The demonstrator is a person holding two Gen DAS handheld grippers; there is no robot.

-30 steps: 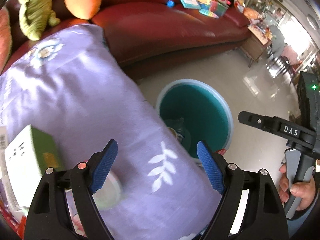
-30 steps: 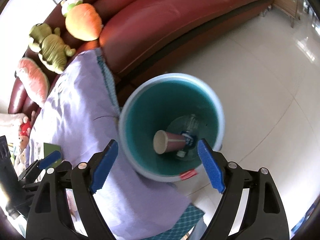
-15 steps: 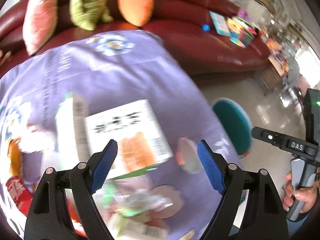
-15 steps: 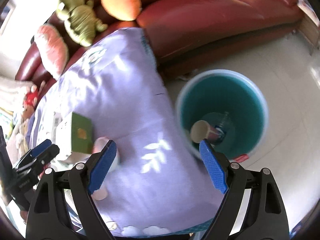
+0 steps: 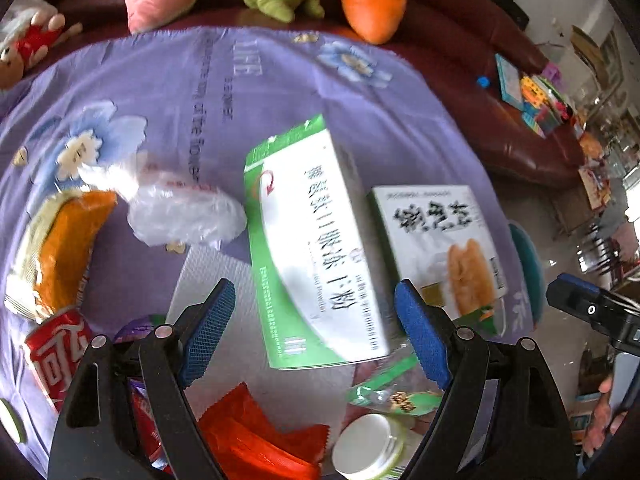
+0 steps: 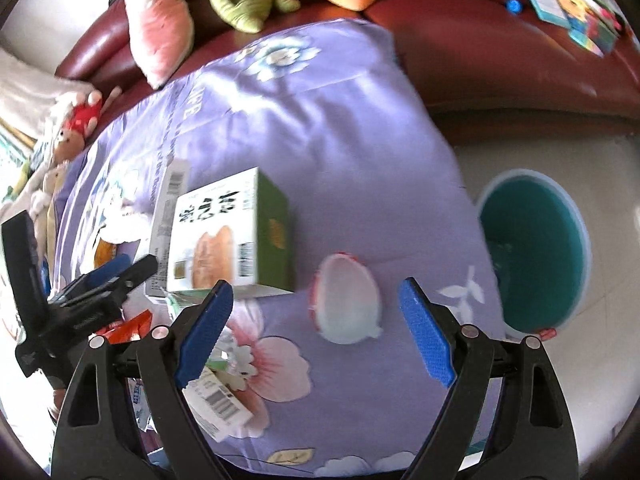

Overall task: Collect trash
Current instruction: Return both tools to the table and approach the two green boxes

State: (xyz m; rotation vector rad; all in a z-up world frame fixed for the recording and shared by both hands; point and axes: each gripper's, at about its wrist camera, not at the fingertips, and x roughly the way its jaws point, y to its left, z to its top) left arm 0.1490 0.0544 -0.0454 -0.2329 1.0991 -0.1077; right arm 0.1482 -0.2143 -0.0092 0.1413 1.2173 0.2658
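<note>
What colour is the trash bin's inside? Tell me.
Teal, with a pale rim; the bin shows best in the right wrist view.

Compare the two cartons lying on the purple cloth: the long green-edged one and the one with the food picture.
The long carton is slim and flat; the picture carton is shorter and thicker. The long carton shows only text and a red arrow; the picture carton shows golden-brown food. Both are white and green, unheld, on the purple cloth.

Two black plastic two-finger grippers are showing: the left gripper (image 5: 314,330) and the right gripper (image 6: 316,332) are each wearing textured blue rubber pads (image 5: 208,332) on angular slotted fingers, with silver screws (image 5: 161,331) shining at the pivots.
</note>
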